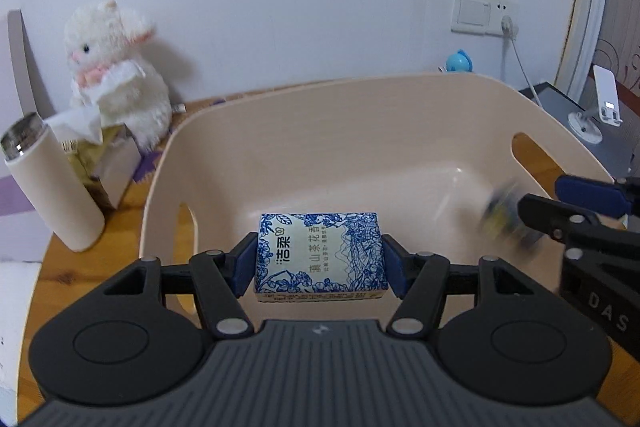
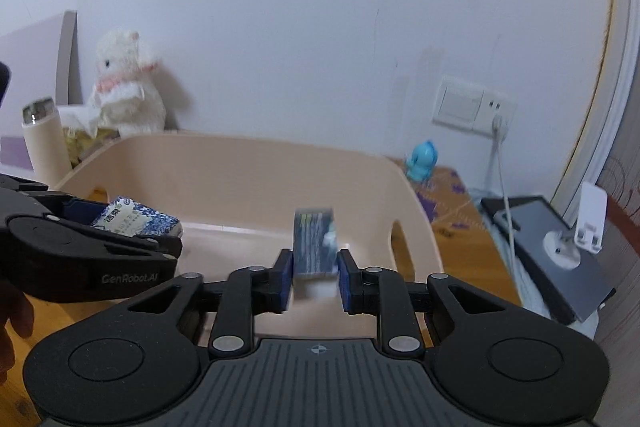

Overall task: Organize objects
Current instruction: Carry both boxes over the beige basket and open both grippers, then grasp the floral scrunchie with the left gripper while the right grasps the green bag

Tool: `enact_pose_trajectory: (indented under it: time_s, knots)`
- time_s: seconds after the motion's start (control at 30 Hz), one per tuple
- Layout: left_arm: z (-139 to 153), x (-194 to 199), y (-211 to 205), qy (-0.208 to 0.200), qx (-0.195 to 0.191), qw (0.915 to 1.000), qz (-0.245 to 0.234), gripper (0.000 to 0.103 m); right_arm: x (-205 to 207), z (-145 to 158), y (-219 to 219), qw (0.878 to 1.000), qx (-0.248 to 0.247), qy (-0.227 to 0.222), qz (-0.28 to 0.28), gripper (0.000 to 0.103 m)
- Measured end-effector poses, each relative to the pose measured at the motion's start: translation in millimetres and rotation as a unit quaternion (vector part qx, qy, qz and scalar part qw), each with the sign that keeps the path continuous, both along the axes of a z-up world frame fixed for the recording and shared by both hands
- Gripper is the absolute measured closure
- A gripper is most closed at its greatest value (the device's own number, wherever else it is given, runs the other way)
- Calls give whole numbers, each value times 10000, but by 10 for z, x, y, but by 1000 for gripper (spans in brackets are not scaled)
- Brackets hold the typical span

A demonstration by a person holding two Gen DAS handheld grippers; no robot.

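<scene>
My left gripper (image 1: 320, 259) is shut on a blue-and-white floral tissue pack (image 1: 321, 257) and holds it over the front of a beige plastic basket (image 1: 280, 131). The pack also shows in the right wrist view (image 2: 134, 221), held above the basket (image 2: 240, 163). My right gripper (image 2: 313, 277) is over the basket's right side. A dark small box (image 2: 314, 243), blurred by motion, sits between and just ahead of its blue pads, which stand slightly apart from it. In the left wrist view that box (image 1: 502, 217) is a blur beside the right gripper's fingers (image 1: 560, 219).
A beige thermos (image 1: 52, 187), a tissue box (image 1: 100, 163) and a white plush toy (image 1: 116, 67) stand left of the basket. A blue figurine (image 2: 422, 163), a wall socket with cable (image 2: 472, 107) and a phone stand on a grey device (image 2: 576, 239) are at the right.
</scene>
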State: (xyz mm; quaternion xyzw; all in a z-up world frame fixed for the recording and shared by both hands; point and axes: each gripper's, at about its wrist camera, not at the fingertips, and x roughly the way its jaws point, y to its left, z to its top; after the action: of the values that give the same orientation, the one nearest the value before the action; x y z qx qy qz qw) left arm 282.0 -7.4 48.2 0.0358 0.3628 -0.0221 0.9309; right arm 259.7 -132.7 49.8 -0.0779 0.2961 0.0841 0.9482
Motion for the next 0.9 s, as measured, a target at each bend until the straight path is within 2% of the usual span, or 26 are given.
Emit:
enact_pose_trajectory:
  time_s: [0.03, 0.07, 0.13, 0.2, 0.27, 0.33, 0.4, 0.6, 0.77, 0.9]
  knots:
    - [7, -13, 10, 26, -6, 10000, -1, 35, -23, -1, -3, 10000, -18, 16, -22, 57]
    - [34, -56, 27, 3, 19, 10000, 20, 28, -63, 17, -5, 10000, -15, -24, -39, 52]
    - [124, -165, 43, -141, 77, 9999, 61, 17, -175, 84, -40, 9998, 51, -147, -113, 28]
    - [227, -280, 82, -303, 105, 9994, 88, 11, -281, 172, -82, 9996, 168, -214, -121, 24]
    - [321, -395, 120, -375, 99, 9992, 91, 10, -418, 254, -114, 9994, 225, -218, -138, 19]
    - [393, -510, 169, -390, 90, 9991, 115, 10, -556, 329, -146, 9992, 250, -277, -156, 4]
    - [448, -649, 224, -425, 86, 9990, 132, 10, -721, 386, -160, 9991, 253, -324, -131, 0]
    - [455, -1066, 349, -401, 38, 9992, 36, 6, -1049, 326, -187, 10000, 1, -85, -3, 0]
    - [264, -1346, 357, -313, 295, 9989, -190, 6, -1209, 75, -208, 9996, -181, 219, 64, 0]
    - [65, -1504, 389, -69, 254, 9992, -316, 6, -1266, -210, -231, 9981, -243, 556, 126, 0]
